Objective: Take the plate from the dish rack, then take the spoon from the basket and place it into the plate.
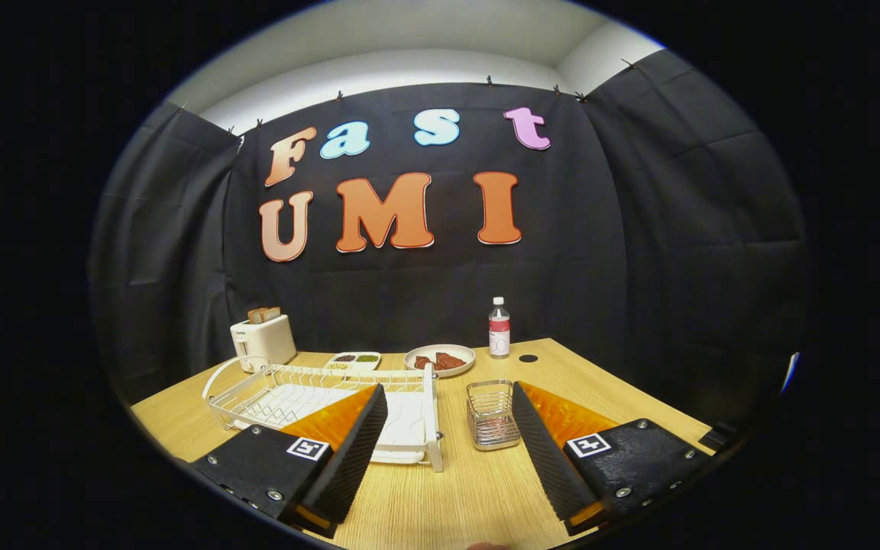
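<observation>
While my gripper (pixel 449 428) hangs wide open and empty, I see the dish rack (pixel 318 397) ahead-left of its fingers, basket (pixel 491 413) just ahead between them.

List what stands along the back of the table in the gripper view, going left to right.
Toaster → divided dish of seasonings → plate of food → bottle. Nearer, the open gripper points between the dish rack and wire basket.
</observation>
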Available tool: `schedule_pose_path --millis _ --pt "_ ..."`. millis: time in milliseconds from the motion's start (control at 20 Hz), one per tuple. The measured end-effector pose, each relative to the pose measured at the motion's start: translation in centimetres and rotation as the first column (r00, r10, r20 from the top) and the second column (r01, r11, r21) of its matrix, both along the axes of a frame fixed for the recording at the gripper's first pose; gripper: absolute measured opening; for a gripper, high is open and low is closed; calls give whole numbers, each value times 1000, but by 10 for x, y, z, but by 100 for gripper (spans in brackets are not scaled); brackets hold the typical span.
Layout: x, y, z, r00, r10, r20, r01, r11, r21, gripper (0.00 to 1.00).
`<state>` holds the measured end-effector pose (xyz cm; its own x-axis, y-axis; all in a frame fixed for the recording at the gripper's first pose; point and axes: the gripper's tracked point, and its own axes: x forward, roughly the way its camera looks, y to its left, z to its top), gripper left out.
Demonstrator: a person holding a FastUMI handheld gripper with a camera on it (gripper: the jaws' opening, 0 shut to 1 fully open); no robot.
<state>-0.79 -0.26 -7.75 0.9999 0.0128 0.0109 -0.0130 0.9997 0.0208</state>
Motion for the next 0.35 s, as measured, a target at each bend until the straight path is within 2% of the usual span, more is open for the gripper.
schedule_pose_path --millis 350 --pt "1 3 -4 1000 3 -5 -3 1000 4 97"
